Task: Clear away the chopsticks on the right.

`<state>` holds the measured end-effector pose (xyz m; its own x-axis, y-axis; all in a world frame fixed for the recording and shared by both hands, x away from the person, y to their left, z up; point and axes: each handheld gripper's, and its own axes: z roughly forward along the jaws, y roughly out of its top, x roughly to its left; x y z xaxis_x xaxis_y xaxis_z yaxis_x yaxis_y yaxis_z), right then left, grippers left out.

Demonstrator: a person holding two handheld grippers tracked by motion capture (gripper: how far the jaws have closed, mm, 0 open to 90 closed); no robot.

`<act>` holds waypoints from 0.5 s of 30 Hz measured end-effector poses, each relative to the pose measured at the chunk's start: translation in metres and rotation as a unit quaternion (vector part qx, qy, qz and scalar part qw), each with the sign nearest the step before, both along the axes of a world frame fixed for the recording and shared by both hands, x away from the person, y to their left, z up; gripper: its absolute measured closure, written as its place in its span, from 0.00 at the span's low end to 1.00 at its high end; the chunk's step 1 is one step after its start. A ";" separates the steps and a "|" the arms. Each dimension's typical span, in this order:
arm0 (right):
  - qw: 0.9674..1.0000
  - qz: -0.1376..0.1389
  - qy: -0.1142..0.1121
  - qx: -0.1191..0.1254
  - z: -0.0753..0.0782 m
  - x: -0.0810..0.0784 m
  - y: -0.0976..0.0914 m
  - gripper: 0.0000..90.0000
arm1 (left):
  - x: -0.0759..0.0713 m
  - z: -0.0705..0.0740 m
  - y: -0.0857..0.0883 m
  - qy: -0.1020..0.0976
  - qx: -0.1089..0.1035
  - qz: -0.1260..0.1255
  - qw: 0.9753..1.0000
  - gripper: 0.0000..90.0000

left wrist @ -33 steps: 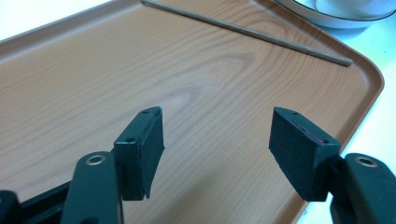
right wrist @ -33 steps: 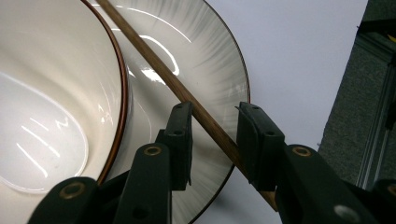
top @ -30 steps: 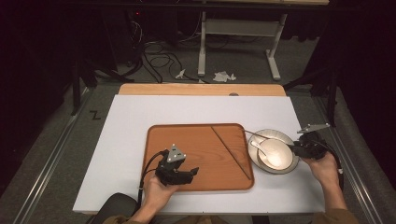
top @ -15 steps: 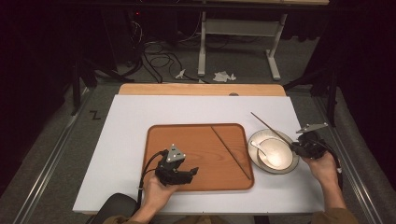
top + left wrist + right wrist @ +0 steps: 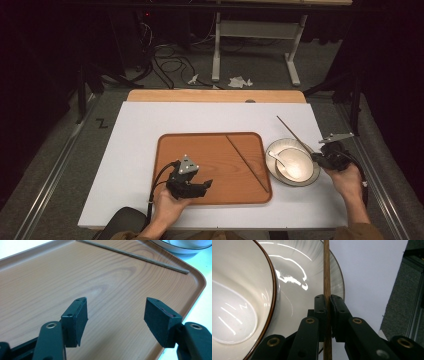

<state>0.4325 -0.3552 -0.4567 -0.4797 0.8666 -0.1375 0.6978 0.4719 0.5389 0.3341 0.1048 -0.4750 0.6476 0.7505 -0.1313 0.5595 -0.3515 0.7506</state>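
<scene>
Left claw (image 5: 206, 184) hangs wide and empty above the wooden tray (image 5: 200, 150), where one chopstick (image 5: 247, 163) lies (likely waiting for its mate). Right claw (image 5: 314, 157), jaws just closed, pinches the second chopstick (image 5: 295, 132) beside the bowl (image 5: 295, 164) and plate (image 5: 317, 270); its lower end is hidden.

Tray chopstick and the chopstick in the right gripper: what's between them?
In the high view, the plate with its white bowl and spoon lies between the tray's chopstick and the held chopstick.
</scene>
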 end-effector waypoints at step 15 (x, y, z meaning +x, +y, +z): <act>0.998 0.007 -0.052 0.046 0.032 -0.019 0.009 0.95 | 0.000 0.001 0.002 -0.001 -0.012 0.005 1.000 0.39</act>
